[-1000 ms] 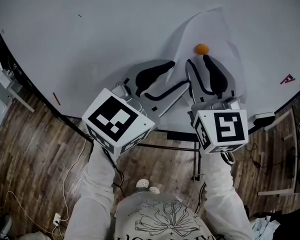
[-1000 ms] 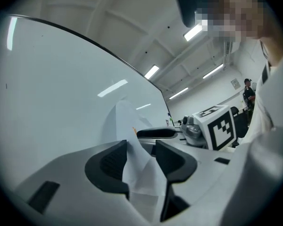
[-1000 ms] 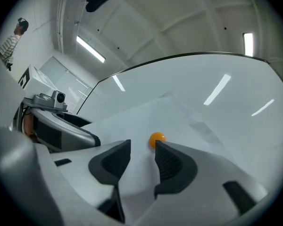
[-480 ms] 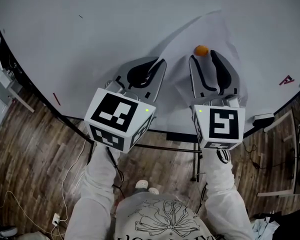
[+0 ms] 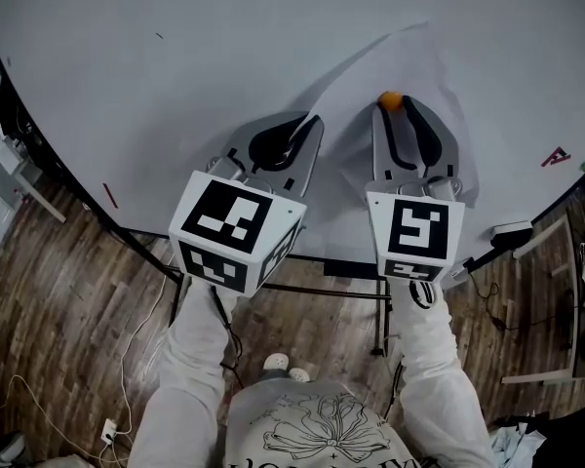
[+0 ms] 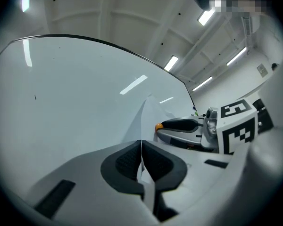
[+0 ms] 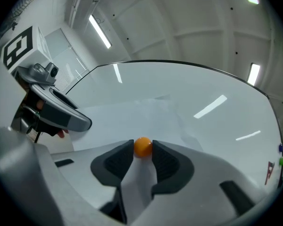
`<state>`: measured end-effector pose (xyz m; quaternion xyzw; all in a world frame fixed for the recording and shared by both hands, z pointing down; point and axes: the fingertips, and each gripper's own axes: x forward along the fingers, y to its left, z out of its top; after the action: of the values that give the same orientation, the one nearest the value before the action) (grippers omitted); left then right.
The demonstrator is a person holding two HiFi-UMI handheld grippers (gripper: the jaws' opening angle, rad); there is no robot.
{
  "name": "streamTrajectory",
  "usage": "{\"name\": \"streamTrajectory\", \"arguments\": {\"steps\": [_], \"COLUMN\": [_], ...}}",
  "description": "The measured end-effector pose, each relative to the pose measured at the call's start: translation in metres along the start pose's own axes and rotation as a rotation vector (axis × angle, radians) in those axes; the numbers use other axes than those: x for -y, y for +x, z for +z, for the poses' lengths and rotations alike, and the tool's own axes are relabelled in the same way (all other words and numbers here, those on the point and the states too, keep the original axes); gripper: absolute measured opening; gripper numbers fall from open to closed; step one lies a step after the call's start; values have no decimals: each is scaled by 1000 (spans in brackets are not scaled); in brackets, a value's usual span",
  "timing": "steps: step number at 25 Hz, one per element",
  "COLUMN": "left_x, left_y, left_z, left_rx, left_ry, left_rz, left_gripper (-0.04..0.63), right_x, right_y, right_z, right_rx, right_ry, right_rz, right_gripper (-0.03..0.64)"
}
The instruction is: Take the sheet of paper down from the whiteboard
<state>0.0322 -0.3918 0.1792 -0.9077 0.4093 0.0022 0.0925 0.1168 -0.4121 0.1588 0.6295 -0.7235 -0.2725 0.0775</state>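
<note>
Head view: overhead, steeply down on whiteboard (image 5: 175, 66), moderately near; left gripper view, right gripper view: close, roughly level along own jaws, facing the board; shared by all: orange magnet (image 5: 391, 97).

We counted one whiteboard (image 5: 175, 76), one sheet of paper (image 5: 424, 61) and one orange magnet (image 5: 391, 97). We also counted two tools, the left tool (image 5: 315, 120) and the right tool (image 5: 395, 108), each carrying one marker cube (image 5: 236, 230).

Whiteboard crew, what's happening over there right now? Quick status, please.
Left gripper shut on the paper edge. Right gripper jaws just closed onto the orange magnet. That magnet pins paper to whiteboard; nothing else blocking.
</note>
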Motion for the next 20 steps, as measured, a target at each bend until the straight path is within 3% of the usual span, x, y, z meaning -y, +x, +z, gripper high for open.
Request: {"name": "streamTrajectory", "arguments": {"steps": [6,20], "left_x": [-3,-14], "left_y": [2,-8], "left_z": [-1,-7], "left_rx": [-13,-16], "left_ry": [-15,-16], "left_rz": [11,67], "left_gripper": [5,5], "right_x": [1,28], "right_y": [1,-10], "right_z": [-1,-14], "right_rx": [9,-2], "right_ry": [59,129], "right_rz": [21,-22], "right_gripper": [115,114]}}
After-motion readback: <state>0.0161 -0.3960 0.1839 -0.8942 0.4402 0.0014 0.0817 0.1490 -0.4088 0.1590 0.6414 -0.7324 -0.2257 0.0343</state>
